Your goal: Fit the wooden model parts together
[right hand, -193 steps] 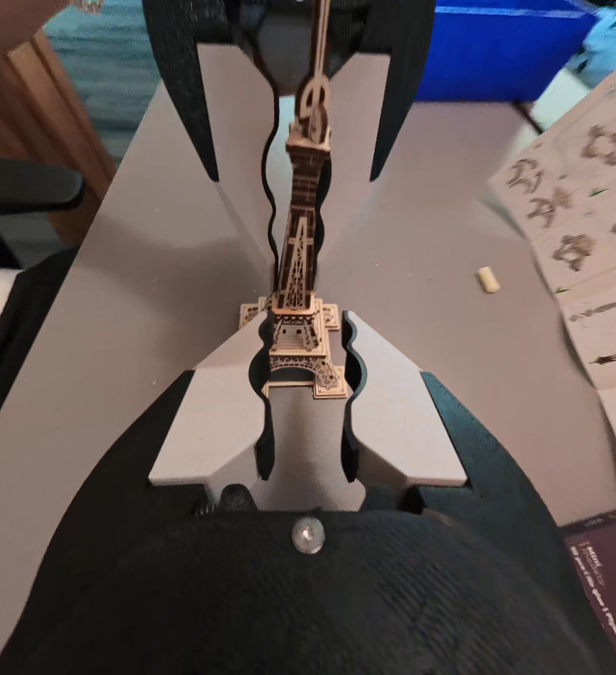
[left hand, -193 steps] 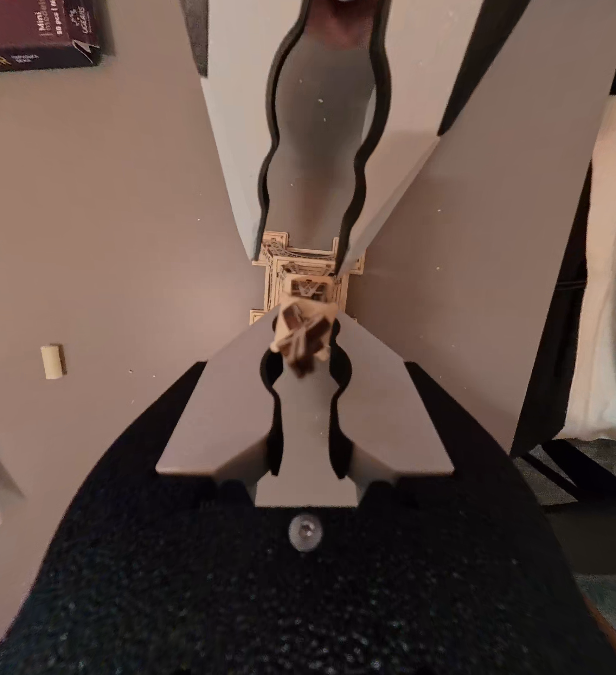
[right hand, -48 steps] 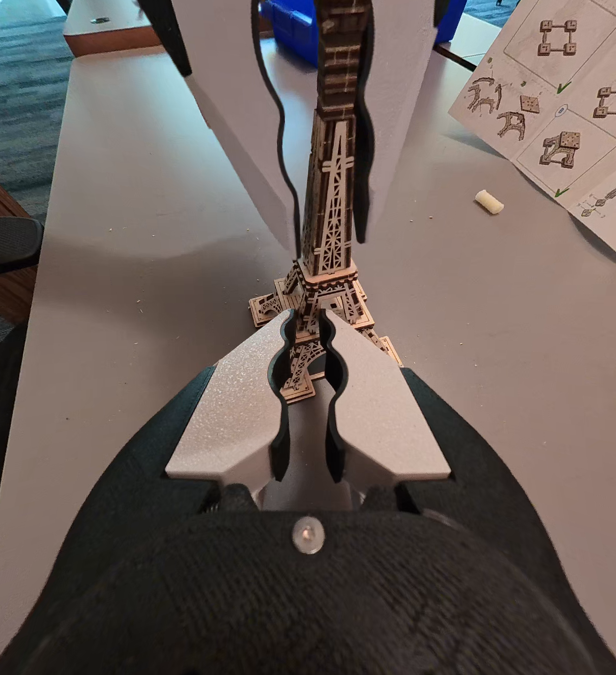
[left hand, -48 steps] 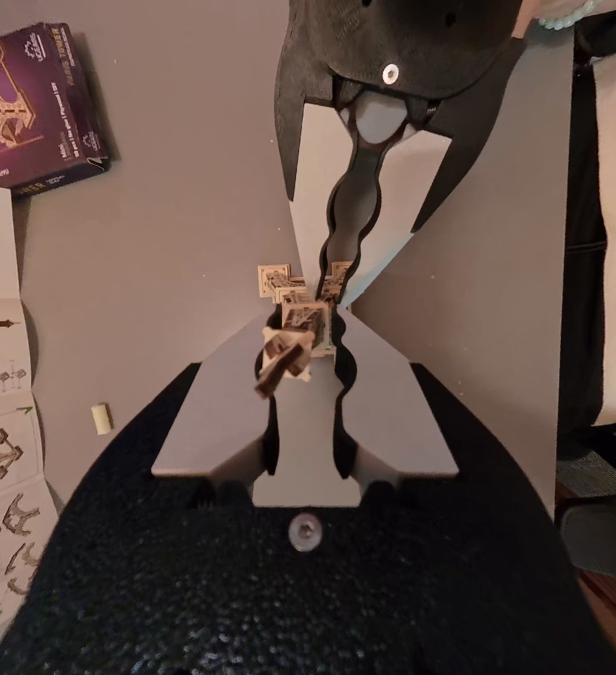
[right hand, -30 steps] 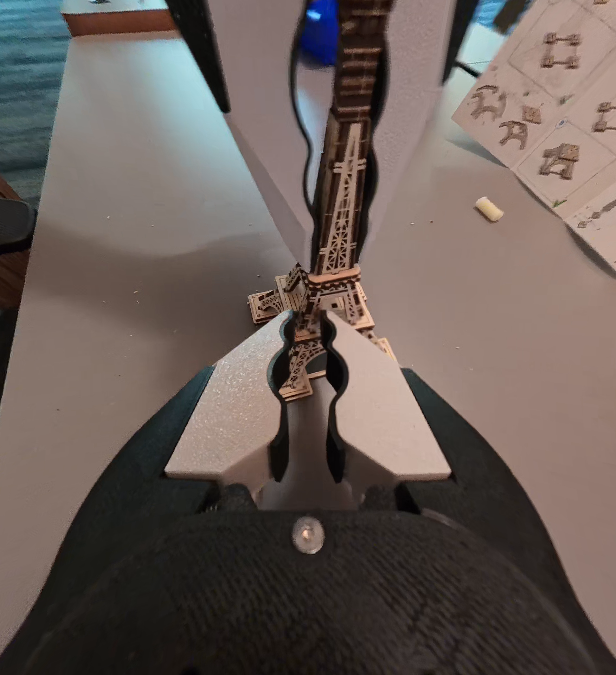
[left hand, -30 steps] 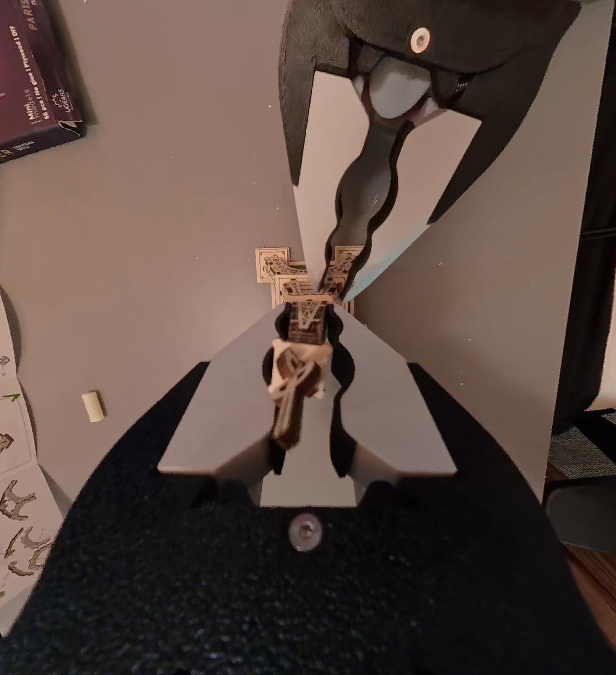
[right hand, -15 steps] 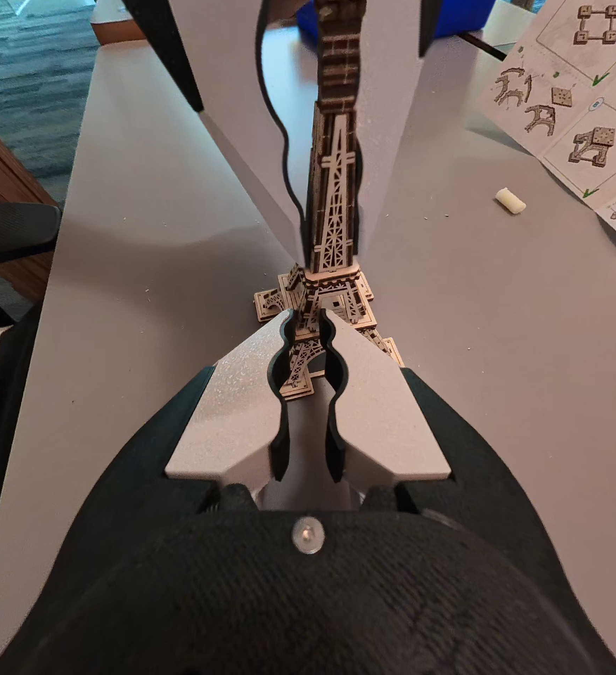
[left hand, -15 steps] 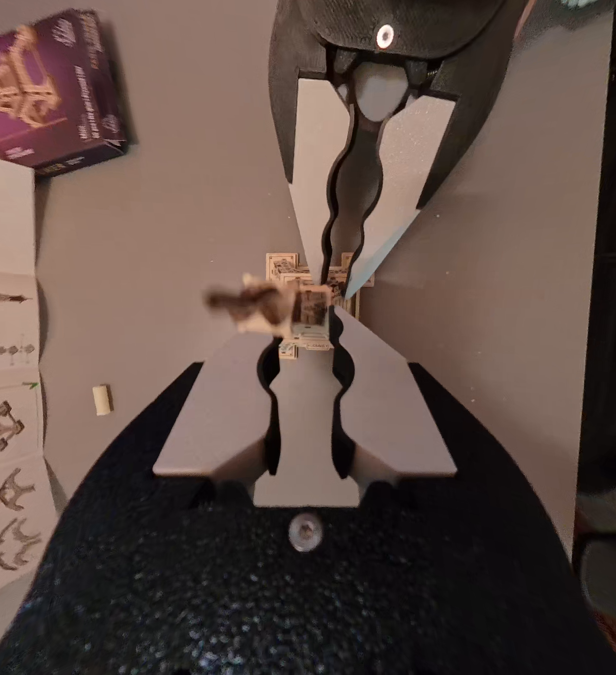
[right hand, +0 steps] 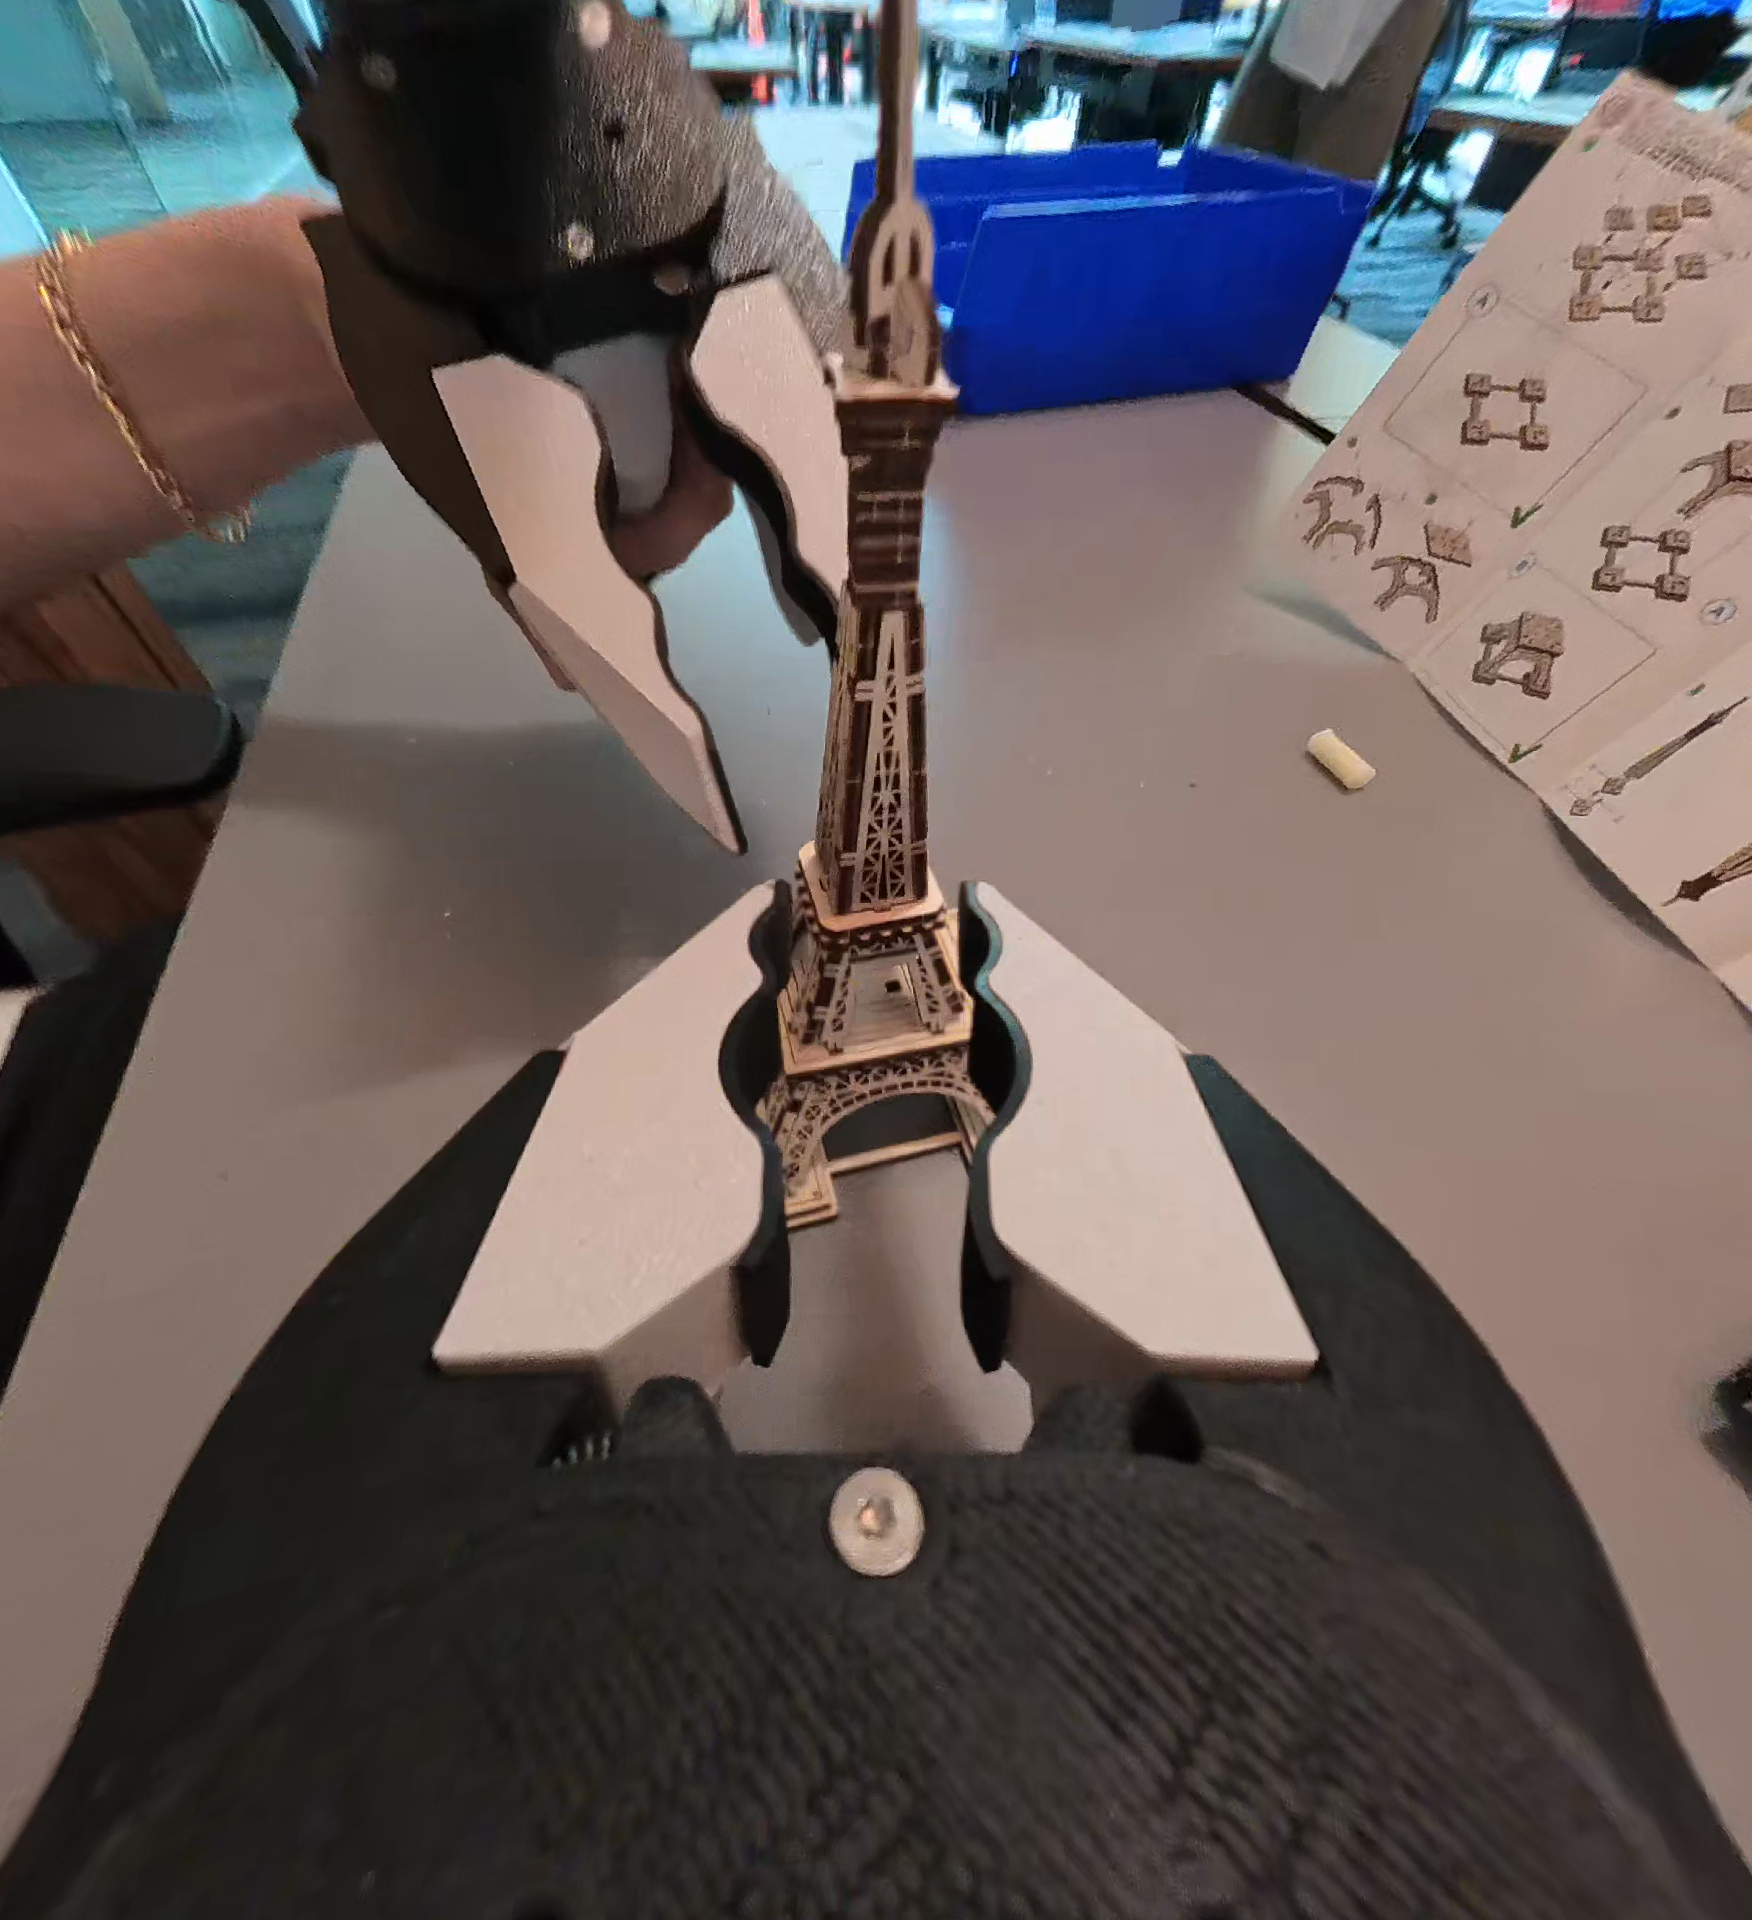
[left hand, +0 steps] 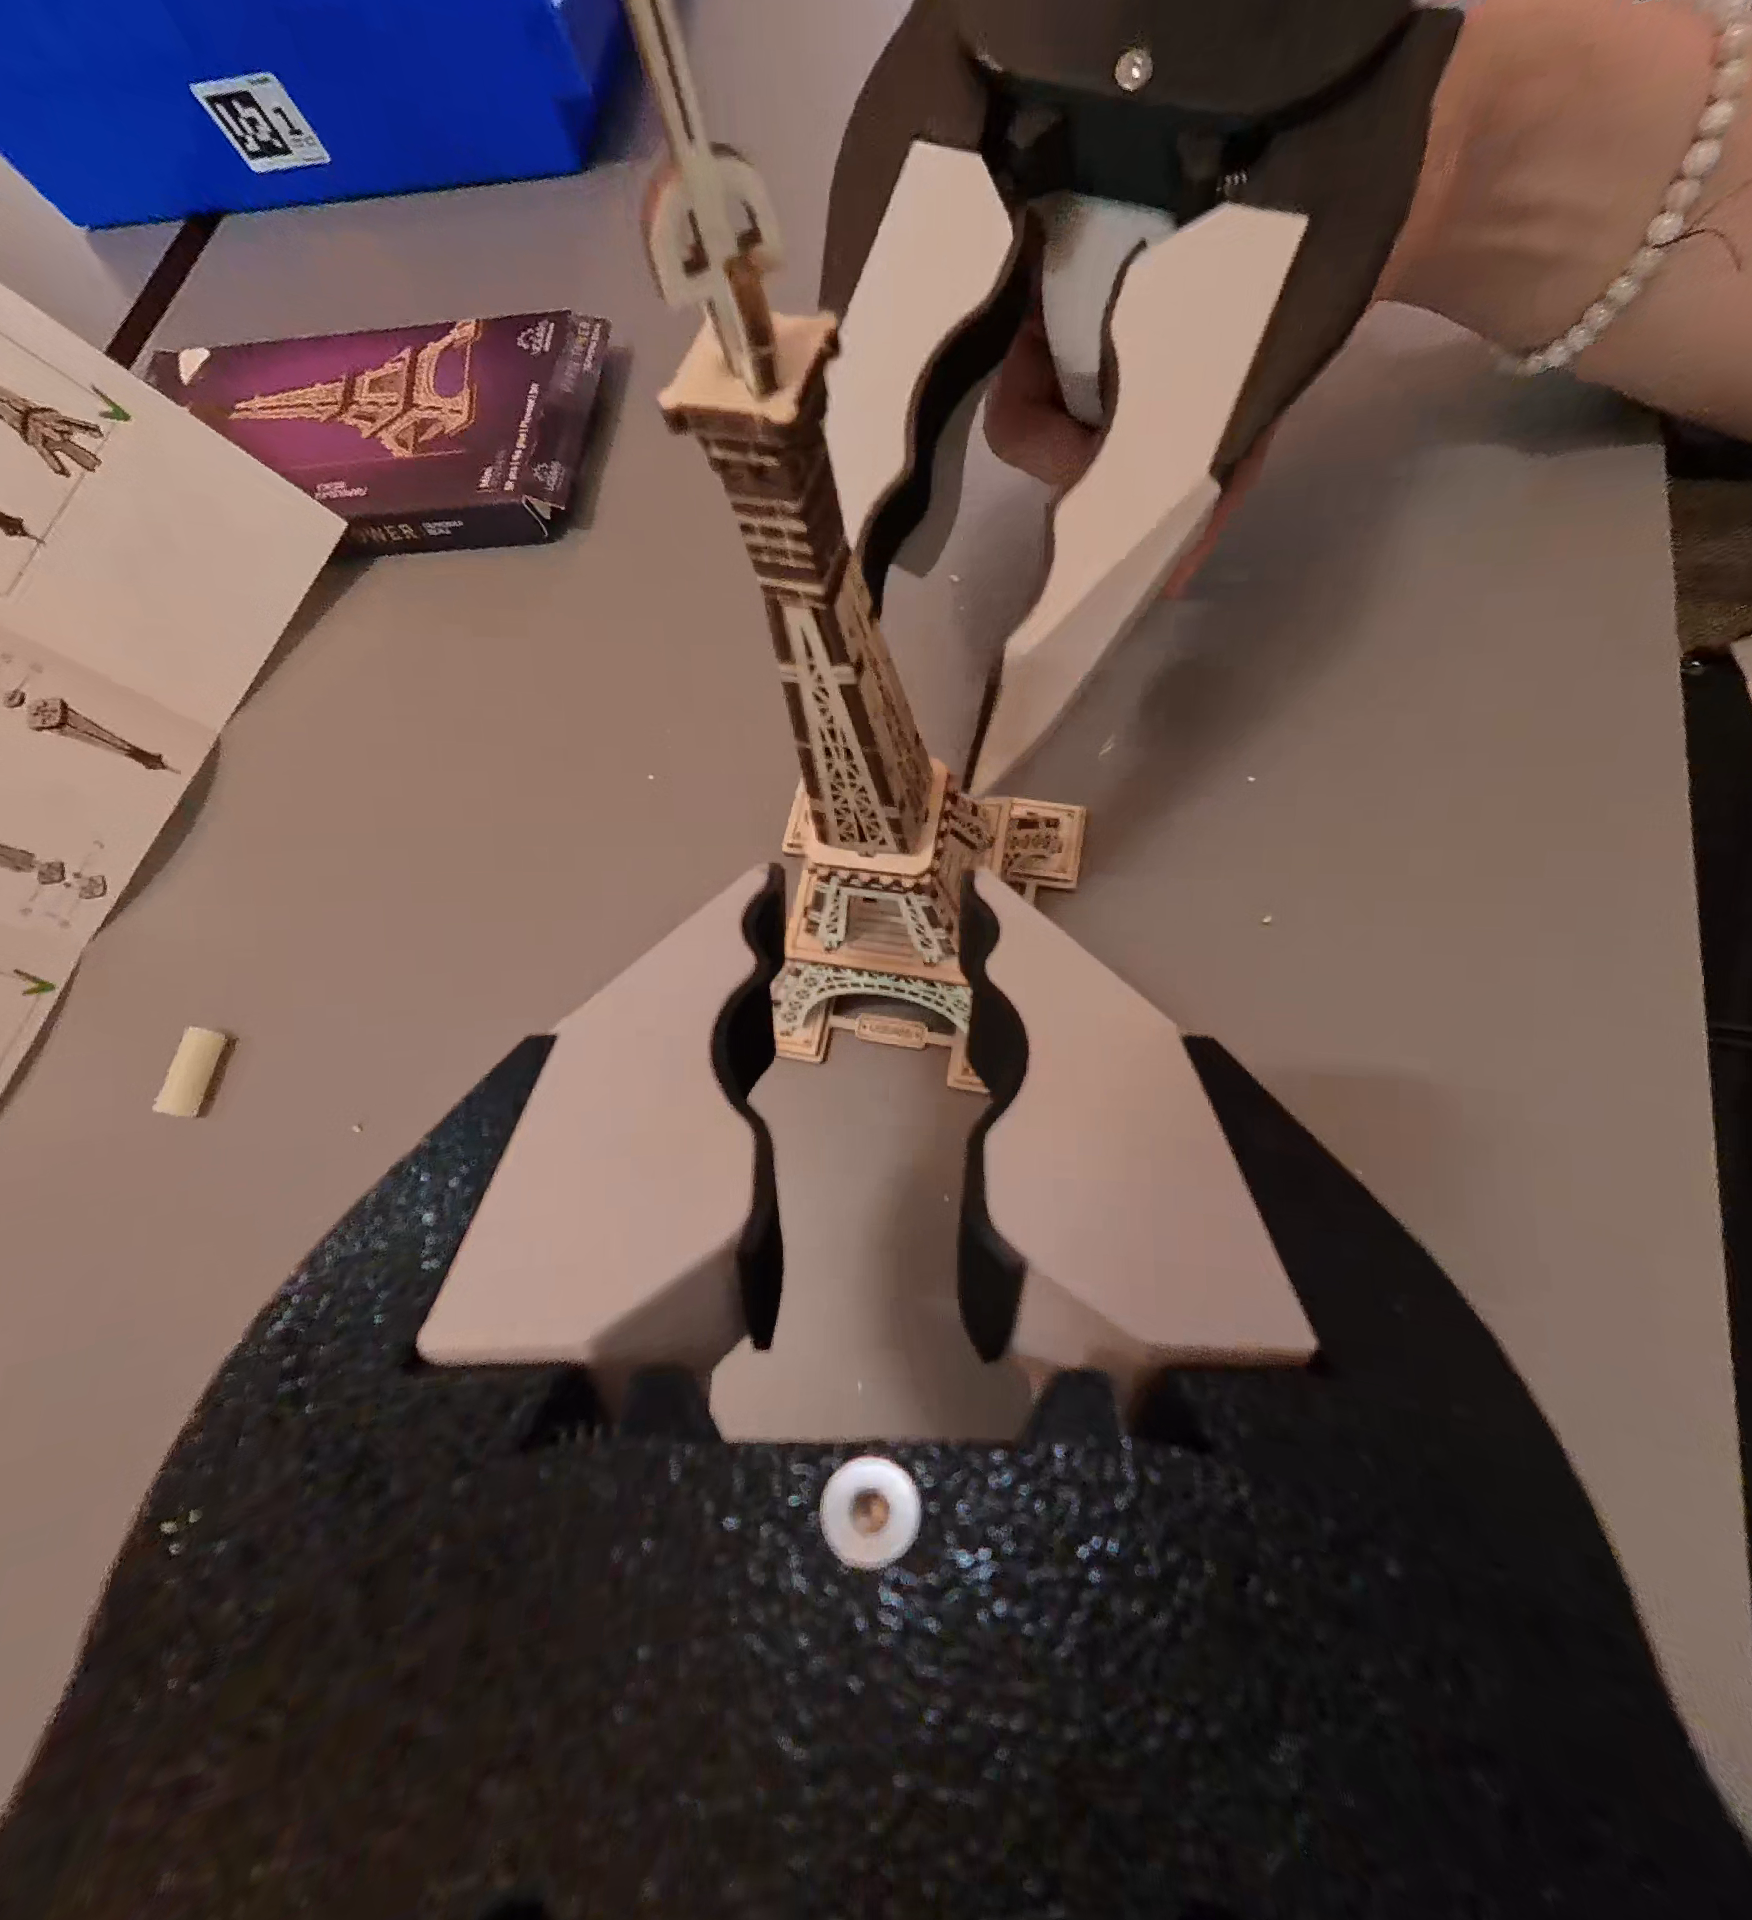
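A: Tower (left hand: pixel 856 727) stands mid-bench, spire on — both grippers' fingers wide open, empty?

B: Yes. Left gripper (left hand: pixel 872 914) straddles its base at 12 o'clock — I'd back out straight.

The wooden tower (left hand: pixel 830 644) loses its spire tip past the top edge, above the left hand-held gripper (left hand: pixel 872 904); its near feet hide behind the fingers (right hand: pixel 643 1122) of the right one.
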The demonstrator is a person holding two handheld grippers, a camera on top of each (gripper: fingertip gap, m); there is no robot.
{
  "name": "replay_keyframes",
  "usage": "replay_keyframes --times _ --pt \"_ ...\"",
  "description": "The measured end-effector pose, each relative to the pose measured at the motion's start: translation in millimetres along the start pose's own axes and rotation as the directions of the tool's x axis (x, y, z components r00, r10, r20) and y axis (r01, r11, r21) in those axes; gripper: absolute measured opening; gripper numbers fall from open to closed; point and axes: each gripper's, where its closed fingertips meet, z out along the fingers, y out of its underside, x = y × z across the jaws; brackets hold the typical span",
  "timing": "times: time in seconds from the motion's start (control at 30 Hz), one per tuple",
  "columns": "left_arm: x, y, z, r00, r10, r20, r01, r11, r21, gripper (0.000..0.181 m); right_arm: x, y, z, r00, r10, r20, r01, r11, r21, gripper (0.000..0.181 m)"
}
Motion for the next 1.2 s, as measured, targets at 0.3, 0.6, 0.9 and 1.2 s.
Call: replay_keyframes --times 0.3,0.6,0.9,1.2 --pt "-6 -2 -7 0.997 0.07 -0.022 -0.072 0.994 -0.076 0.008 4 3 -9 0.999 -0.041 0.034 0.044 0.992 -0.114 0.015" --pt "1 -6 0 0.991 0.104 -0.082 -0.11 0.991 -0.078 0.008 4 0 -11 0.997 -0.061 0.053 0.071 0.975 -0.212 0.006" --pt "-1 -14 8 0.995 0.085 -0.047 -0.087 0.995 -0.041 0.034 5 2 -2 0.996 -0.065 0.066 0.078 0.97 -0.23 0.026" --pt "-3 -24 16 1.0 -0.02 -0.005 0.02 1.0 0.02 0.017 1 27 12 0.992 -0.069 0.107 0.098 0.953 -0.287 0.03"
